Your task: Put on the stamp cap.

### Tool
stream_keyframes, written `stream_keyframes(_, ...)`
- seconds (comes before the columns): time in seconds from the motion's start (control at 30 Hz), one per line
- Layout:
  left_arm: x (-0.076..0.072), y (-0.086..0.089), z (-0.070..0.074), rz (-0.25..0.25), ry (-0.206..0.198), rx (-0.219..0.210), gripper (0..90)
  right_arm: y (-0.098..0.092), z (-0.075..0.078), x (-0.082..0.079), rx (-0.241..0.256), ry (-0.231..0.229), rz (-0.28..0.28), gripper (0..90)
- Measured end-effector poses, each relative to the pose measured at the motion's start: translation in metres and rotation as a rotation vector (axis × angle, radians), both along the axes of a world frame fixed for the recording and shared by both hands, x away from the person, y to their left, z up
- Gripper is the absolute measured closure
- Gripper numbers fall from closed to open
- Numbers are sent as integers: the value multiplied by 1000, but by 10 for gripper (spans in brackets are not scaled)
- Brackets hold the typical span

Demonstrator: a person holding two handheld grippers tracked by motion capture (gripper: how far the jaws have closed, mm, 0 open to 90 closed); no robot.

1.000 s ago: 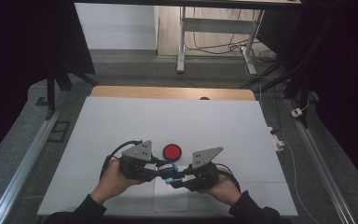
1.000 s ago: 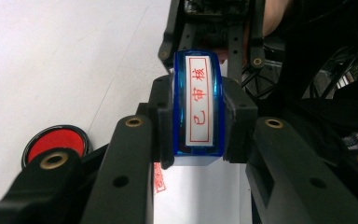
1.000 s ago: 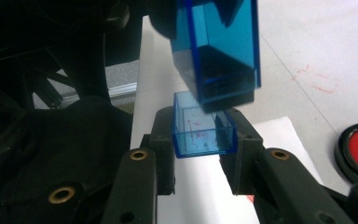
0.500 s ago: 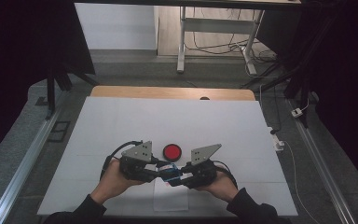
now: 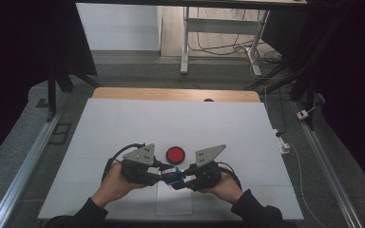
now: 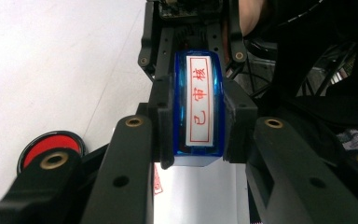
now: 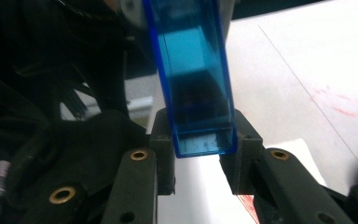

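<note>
Blue translucent stamp (image 6: 199, 109), white label with red characters on its upper face, held above the near part of the table between both grippers; seen in the high view (image 5: 173, 174) as a small blue block bridging the two tools. Left gripper (image 6: 198, 123) clamped on one end of the stamp, jaws pressed against its two long sides. Right gripper (image 7: 204, 140) clamped on the other end, jaws flanking the clear blue body, which rises away toward the opposite tool. Directly beneath the stamp, a white paper sheet (image 5: 174, 202) lying flat near the front edge, red marks on it visible in the left gripper view (image 6: 157, 179). Just beyond the grippers, a round red ink pad (image 5: 175, 154) in a black rim, apart from the stamp. White table (image 5: 180, 123) under everything, a hand (image 5: 114, 183) gripping each tool from the near side.
</note>
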State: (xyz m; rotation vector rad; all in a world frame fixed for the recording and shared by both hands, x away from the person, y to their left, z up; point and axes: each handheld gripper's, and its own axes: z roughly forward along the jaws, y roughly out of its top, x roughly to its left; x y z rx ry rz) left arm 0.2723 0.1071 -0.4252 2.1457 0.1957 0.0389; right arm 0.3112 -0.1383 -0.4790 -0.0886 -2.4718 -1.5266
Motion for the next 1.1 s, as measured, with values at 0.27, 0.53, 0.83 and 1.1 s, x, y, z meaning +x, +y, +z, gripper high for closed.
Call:
stream_keyframes(0.27,0,2,1,-1,6,-24,698,0,2,0,27,10,8,689)
stream_keyframes(0.53,1,2,1,-5,17,-33,697,-1,3,0,44,17,19,690)
stream_keyframes(0.83,0,0,0,5,3,-7,697,0,2,0,13,11,-23,597)
stream_keyframes(1.1,0,2,1,20,0,-8,697,-1,5,-2,-25,-18,-70,530)
